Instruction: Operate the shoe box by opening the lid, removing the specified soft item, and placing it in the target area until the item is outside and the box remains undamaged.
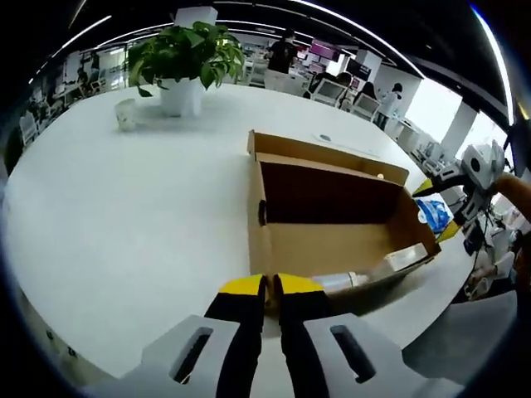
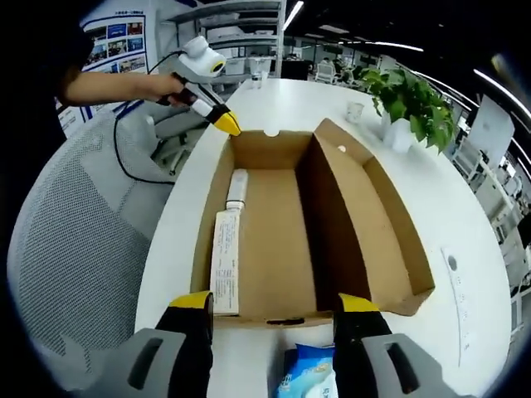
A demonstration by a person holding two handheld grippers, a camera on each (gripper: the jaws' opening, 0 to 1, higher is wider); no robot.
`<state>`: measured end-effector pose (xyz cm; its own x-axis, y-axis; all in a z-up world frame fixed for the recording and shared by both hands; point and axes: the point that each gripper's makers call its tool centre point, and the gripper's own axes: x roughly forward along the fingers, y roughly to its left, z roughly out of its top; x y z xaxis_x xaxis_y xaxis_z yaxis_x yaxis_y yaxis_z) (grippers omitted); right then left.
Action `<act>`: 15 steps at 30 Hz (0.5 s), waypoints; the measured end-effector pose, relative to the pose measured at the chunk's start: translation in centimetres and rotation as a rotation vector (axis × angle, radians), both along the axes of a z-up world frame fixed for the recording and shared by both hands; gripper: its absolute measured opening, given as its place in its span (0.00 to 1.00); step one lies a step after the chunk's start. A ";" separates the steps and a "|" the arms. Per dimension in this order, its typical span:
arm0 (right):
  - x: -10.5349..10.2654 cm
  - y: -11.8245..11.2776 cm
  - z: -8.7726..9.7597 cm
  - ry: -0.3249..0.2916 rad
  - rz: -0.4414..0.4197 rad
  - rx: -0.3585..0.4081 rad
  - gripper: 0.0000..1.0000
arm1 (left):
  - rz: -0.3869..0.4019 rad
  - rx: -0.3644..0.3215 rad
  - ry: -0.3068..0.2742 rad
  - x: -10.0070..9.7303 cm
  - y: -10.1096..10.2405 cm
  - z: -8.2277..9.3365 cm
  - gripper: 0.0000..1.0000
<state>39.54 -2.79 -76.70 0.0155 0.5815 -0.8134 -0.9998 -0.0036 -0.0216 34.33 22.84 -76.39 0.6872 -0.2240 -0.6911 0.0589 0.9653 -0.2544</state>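
An open cardboard shoe box (image 1: 332, 240) (image 2: 274, 240) lies on the white round table (image 1: 124, 207), its hinged lid (image 2: 373, 215) standing up along one long side. Inside lie a long white printed strip (image 2: 226, 257) and a white tube (image 2: 236, 186). My left gripper (image 1: 270, 286) is shut, its yellow tips at one end corner of the box; whether cardboard is pinched I cannot tell. It appears again as the left gripper (image 2: 226, 124) at the far corner. My right gripper (image 2: 274, 305) stands open at the other end. A soft blue-and-white packet (image 2: 309, 373) (image 1: 431, 214) lies between its jaws, outside the box.
A potted plant (image 1: 187, 58) (image 2: 411, 99) and a small cup (image 1: 124, 112) (image 2: 355, 110) stand on the table beyond the box. A grey mesh chair (image 2: 75, 249) sits against the table edge. A person's arm (image 2: 116, 83) holds the left gripper.
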 end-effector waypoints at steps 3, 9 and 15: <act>-0.4 0.4 -0.5 0.025 0.020 -0.016 0.57 | 0.008 0.001 0.001 0.0 0.0 0.0 0.03; -1.1 1.1 -1.7 0.068 0.059 -0.053 0.56 | 0.015 0.006 0.006 0.1 0.1 0.0 0.03; -1.8 1.6 -2.7 0.111 0.075 -0.080 0.55 | 0.025 -0.006 0.008 0.1 0.2 -0.1 0.03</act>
<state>37.79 -1.17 -79.40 -0.1176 0.5107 -0.8517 -0.9929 -0.0753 0.0919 34.41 23.01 -76.51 0.6871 -0.2108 -0.6953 0.0326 0.9650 -0.2603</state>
